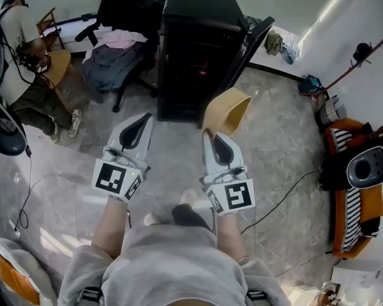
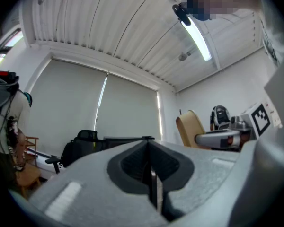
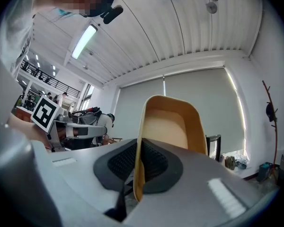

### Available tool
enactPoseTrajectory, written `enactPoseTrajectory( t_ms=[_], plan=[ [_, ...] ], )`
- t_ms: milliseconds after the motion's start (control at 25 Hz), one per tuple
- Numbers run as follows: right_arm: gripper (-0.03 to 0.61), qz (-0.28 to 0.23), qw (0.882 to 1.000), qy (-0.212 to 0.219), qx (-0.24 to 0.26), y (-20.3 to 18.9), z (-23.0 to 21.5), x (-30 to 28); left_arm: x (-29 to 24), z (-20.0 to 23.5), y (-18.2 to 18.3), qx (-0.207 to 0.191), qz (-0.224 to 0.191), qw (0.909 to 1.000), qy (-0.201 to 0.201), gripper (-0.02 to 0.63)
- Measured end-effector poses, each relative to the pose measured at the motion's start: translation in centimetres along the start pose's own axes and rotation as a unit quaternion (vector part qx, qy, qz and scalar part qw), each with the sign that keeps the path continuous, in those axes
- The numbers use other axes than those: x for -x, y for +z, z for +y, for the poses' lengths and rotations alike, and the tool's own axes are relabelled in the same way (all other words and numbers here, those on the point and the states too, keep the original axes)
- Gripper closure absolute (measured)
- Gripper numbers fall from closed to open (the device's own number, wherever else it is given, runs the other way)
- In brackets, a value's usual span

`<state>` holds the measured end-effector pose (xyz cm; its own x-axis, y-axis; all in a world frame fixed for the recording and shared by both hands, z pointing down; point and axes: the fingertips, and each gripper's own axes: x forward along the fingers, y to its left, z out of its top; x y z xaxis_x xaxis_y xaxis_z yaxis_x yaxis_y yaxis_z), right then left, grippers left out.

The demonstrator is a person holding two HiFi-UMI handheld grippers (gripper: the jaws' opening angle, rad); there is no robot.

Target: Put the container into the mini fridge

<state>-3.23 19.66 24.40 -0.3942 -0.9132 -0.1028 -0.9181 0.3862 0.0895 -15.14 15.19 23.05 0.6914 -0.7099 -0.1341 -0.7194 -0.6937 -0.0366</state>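
the right gripper [image 1: 208, 132] is clamped on the near rim of the tan container [image 1: 228, 109], one jaw inside the wall and one outside. it holds the container in the air, tilted so its open side shows to the head view. in the right gripper view the container's thin wall runs straight down between the dark pads [image 3: 158, 164], which press it from both sides. the left gripper [image 1: 142, 118] hangs just to the left at about the same height, apart from the container, its jaws pressed together with nothing between them. both grippers point toward the black mini fridge [image 1: 195, 50], which stands on the grey floor [image 1: 274, 152] on the far side of the container, near it but not touching. the fridge door [image 1: 250, 43] appears to be swung open to the right, though the inside is too dark to make out any shelves. left of the fridge is a black office chair [image 1: 124, 18] heaped with clothes [image 1: 115, 56], and at the far left a person [image 1: 19, 56] sits. an orange seat [image 1: 364, 203] lies at the right edge.
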Motion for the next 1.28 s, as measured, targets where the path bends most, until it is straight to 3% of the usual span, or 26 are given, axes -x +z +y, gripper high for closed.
enactPoseTrajectory(
  t_ms=[680, 1280],
  plan=[
    [0.568, -0.007, 0.996, 0.085, -0.004, -1.7, -13.0, -5.5, -13.3, -1.2, -1.1, -0.014, -0.006, 0.9976, 0.068, 0.612],
    [0.568, 0.002, 0.992, 0.124, -0.015, -4.5, -17.8, -7.6, -18.1, -1.2, -2.4, -0.023, 0.004, 0.9947, 0.100, 0.612]
  ],
)
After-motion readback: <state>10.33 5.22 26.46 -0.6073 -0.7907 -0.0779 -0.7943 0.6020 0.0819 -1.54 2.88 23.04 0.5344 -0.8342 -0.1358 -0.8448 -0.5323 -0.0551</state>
